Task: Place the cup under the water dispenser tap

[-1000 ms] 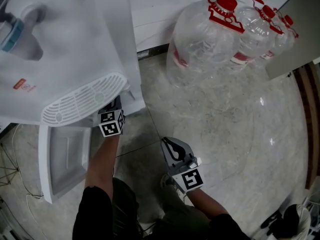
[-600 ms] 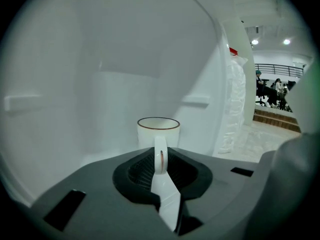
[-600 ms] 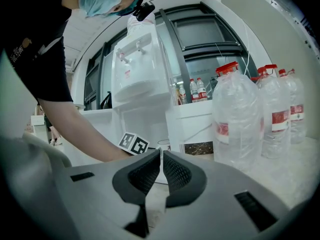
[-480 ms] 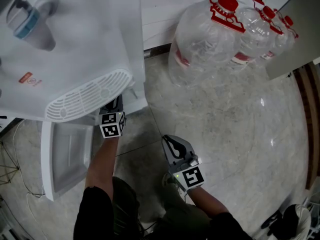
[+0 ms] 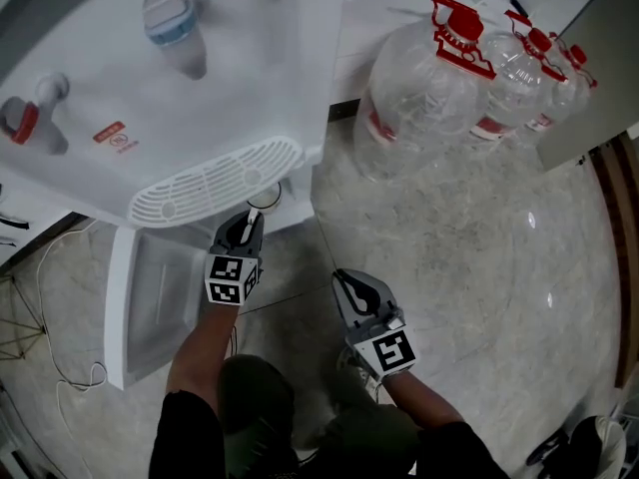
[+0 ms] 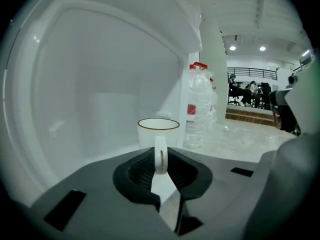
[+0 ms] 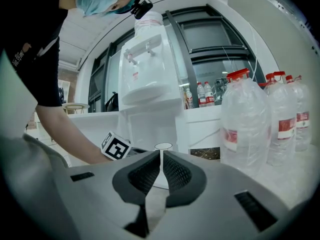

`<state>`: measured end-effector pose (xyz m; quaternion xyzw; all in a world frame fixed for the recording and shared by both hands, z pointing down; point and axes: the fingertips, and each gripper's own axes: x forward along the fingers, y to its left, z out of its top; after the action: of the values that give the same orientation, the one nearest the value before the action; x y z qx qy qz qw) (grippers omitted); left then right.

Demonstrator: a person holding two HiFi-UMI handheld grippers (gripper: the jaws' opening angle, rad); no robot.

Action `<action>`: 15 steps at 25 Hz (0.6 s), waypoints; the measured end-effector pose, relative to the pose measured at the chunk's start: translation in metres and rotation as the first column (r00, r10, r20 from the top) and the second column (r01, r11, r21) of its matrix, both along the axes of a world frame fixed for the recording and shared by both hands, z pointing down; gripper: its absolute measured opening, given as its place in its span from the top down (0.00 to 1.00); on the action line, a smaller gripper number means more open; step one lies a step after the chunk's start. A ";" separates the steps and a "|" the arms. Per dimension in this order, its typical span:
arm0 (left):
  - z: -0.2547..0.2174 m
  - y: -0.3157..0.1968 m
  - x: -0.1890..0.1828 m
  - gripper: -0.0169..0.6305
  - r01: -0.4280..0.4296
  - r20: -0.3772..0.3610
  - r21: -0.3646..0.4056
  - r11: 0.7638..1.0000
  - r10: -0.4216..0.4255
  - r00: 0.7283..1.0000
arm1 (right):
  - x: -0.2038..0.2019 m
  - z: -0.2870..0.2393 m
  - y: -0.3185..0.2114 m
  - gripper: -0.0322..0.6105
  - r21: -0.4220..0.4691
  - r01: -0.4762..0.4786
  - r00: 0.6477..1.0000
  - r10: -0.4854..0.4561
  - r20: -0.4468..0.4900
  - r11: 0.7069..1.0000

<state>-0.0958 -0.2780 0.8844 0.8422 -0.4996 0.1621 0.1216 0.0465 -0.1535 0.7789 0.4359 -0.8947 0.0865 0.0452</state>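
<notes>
Beside the red tap [image 5: 22, 120] on your water dispenser [image 5: 200, 78] sits a small red label [image 5: 110, 134] (print too small to read), and the red-capped clear bottles [image 5: 439, 88] wear equally illegible red bands. Your left gripper [image 5: 248, 230] has just been closing its jaws and pinches the handle of the white cup [image 6: 158, 133], its inside hidden, by the drip grille [image 5: 215, 180]; your right gripper [image 5: 351, 285] hangs apart, jaws together on nothing

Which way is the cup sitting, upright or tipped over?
Upright. In the left gripper view the cup shows its rim level on top and its walls vertical.
</notes>
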 end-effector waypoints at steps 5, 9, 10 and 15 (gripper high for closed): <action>-0.029 0.035 -0.003 0.87 -0.103 0.001 0.017 0.994 0.103 0.995 | -0.007 -0.011 0.002 0.88 0.000 0.016 0.999 -0.016 -0.029 1.000; -0.061 0.063 -0.003 0.87 -0.183 0.000 0.028 0.983 0.183 0.983 | -0.013 -0.025 0.005 0.88 0.012 0.040 0.998 -0.040 -0.048 0.999; -0.070 0.069 -0.003 0.87 -0.198 -0.006 0.030 0.980 0.199 0.980 | -0.014 -0.029 0.006 0.88 0.014 0.045 0.998 -0.045 -0.053 0.999; -0.113 0.096 -0.002 0.87 -0.266 -0.020 0.045 0.963 0.267 0.964 | -0.019 -0.053 0.008 0.88 0.031 0.058 0.997 -0.056 -0.062 0.998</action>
<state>-0.0982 -0.1816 0.7717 0.9060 -0.3836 0.1558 0.0875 0.0277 -0.1455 0.7259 0.4132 -0.9063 0.0574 0.0678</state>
